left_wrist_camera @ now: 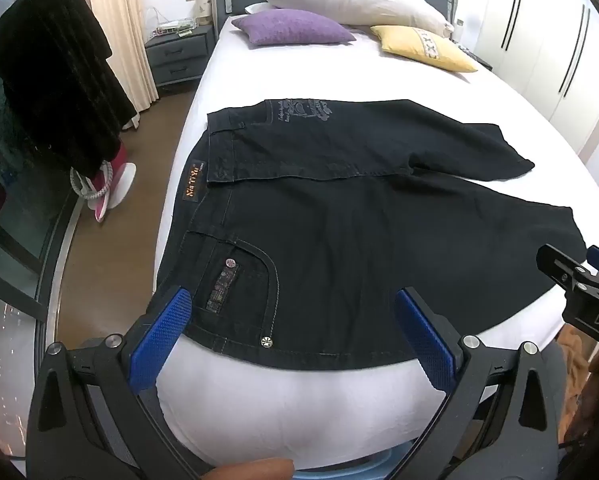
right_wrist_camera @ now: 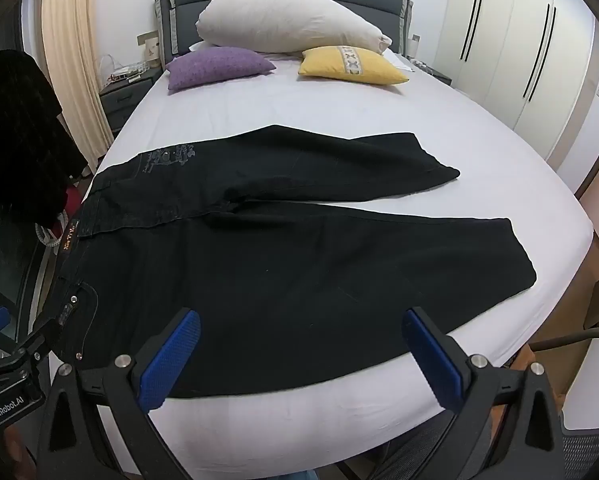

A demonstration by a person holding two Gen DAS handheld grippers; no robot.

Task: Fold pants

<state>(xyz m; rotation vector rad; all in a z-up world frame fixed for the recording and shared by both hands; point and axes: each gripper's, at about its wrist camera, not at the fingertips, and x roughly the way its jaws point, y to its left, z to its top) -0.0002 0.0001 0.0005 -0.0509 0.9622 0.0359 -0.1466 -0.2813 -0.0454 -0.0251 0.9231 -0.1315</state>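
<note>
Lying flat on the bed (right_wrist_camera: 339, 104), the black pants (right_wrist_camera: 283, 264) spread just ahead of both pairs of fingers. The left gripper (left_wrist_camera: 293, 316) is spread wide at the waistband pocket; the right gripper (right_wrist_camera: 301, 336), equally wide, holds nothing.

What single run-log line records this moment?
pants: flat on bed, unfolded | left gripper: open | right gripper: open
</note>
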